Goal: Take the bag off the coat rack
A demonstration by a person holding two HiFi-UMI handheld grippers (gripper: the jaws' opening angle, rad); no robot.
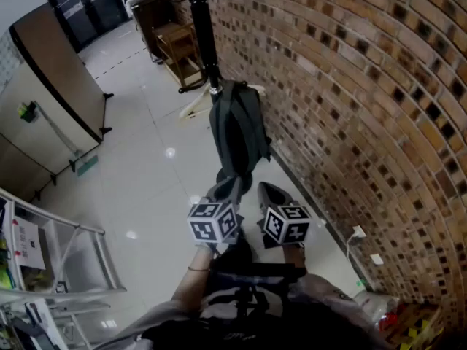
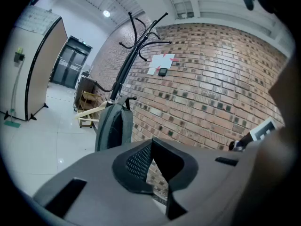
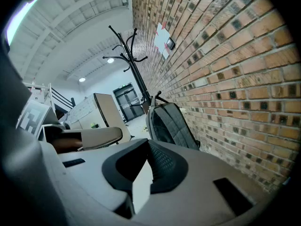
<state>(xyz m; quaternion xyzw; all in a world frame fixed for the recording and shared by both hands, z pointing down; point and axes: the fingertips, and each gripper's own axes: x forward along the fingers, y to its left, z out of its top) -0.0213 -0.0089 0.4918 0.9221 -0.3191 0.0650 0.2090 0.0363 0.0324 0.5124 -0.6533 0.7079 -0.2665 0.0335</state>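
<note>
A grey backpack (image 1: 235, 131) hangs low on the black coat rack (image 1: 202, 28), close to the brick wall. In the left gripper view the backpack (image 2: 113, 126) hangs ahead and to the left, under the rack's curved hooks (image 2: 136, 36). In the right gripper view the backpack (image 3: 171, 124) hangs straight ahead beside the wall. My left gripper (image 1: 225, 189) and right gripper (image 1: 268, 192) are side by side just short of the bag's bottom, touching nothing. Both the left gripper (image 2: 151, 147) and the right gripper (image 3: 149, 147) are shut and hold nothing.
The brick wall (image 1: 350, 86) runs along the right, with a socket and cable (image 1: 357, 232) low on it. Wooden furniture (image 1: 177, 48) and a wooden hanger (image 1: 195, 105) lie behind the rack. A partition board (image 1: 58, 71) stands left, and a metal frame (image 1: 69, 265) is at the lower left.
</note>
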